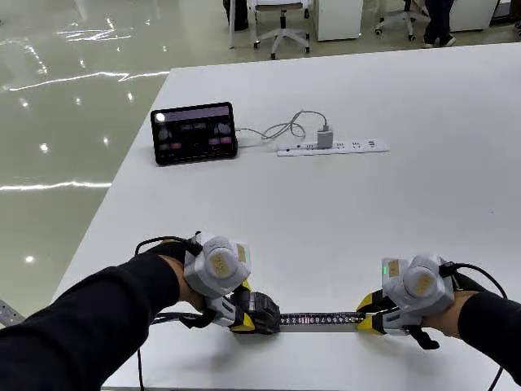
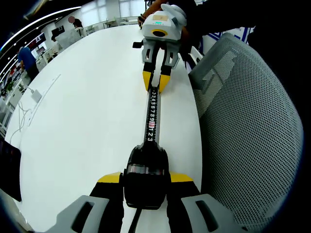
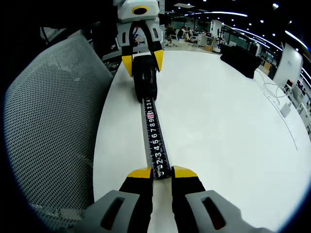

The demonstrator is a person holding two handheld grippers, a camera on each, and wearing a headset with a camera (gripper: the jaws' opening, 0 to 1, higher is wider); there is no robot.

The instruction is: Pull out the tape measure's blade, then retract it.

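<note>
One tape measure lies flat close to the near edge of a white table. Its blade is drawn out and runs left to right along that edge, numbers facing up. The black case is at the left end. The left gripper has its jaws clamped around the case. The right gripper pinches the blade's free end between its jaws. Beyond them is wide bare tabletop. Far back are one tablet and one power strip. One mesh chair stands just off the near edge.
</note>
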